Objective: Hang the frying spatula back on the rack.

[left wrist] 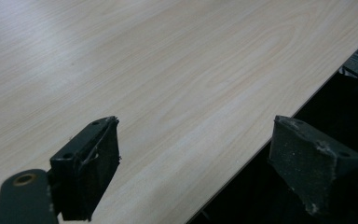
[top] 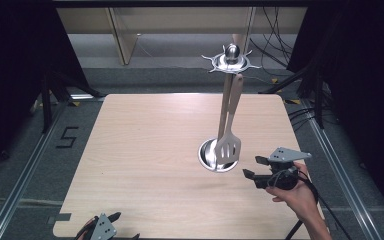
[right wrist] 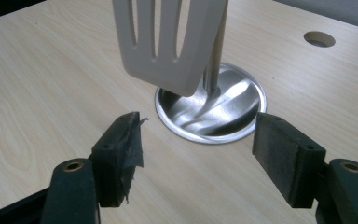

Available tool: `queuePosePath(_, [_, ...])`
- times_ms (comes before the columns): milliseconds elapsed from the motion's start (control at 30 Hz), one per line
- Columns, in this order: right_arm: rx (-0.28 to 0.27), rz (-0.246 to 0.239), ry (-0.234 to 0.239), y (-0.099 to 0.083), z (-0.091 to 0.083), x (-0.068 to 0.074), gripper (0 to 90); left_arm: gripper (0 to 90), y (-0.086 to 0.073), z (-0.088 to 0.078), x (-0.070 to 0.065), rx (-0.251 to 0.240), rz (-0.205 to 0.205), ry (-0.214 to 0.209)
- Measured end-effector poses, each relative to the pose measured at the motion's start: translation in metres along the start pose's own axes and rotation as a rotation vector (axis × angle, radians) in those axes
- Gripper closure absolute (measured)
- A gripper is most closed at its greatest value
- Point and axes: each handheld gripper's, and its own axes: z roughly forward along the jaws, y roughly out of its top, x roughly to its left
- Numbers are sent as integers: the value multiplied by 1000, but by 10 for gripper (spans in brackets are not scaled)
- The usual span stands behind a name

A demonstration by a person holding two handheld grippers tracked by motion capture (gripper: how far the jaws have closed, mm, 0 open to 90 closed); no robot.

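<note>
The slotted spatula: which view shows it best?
The high view: the slotted spatula hangs whole there from the rack's top over the round base. The right gripper view catches just its slotted blade, close up. The left gripper view faces bare table.

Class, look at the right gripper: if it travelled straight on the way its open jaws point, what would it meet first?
Probably the slotted spatula hanging on the utensil stand; the right gripper aims just over the stand's round metal base. Depth is unclear.
</note>
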Motion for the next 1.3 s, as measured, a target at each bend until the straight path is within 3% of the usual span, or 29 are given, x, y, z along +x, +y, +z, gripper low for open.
queuePosePath(33, [-4,13,4,-1,0,0,336,154,1,0,1,12,29,6])
queuePosePath(100, [-3,18,-3,-3,-3,-1,333,154,1,0,0,20,22,-9])
queuePosePath(167, [4,17,-7,-7,-3,0,330,154,0,1,-2,3,20,1])
queuePosePath(200, [9,17,-2,-8,-3,0,330,154,1,-2,-1,31,50,2])
queuePosePath(300, [31,26,8,-14,-2,3,328,154,0,-2,-2,25,47,5])
queuePosePath(333, [18,17,4,-15,-1,3,327,154,0,-1,-3,-4,24,-1])
queuePosePath(400, [20,23,10,-17,-1,3,326,154,0,-2,0,32,48,7])
queuePosePath(500, [27,29,7,-19,0,4,325,154,0,0,-1,14,47,8])
queuePosePath(633, [34,36,9,-23,1,5,324,154,0,-1,-2,31,50,6])
queuePosePath(700, [31,0,15,-24,3,3,323,154,0,-1,-2,33,54,4])
queuePosePath(733, [48,37,17,-25,2,7,323,154,0,-1,-2,28,53,2])
queuePosePath(1300, [55,51,24,-41,4,11,320,153,0,0,-3,9,34,-12])
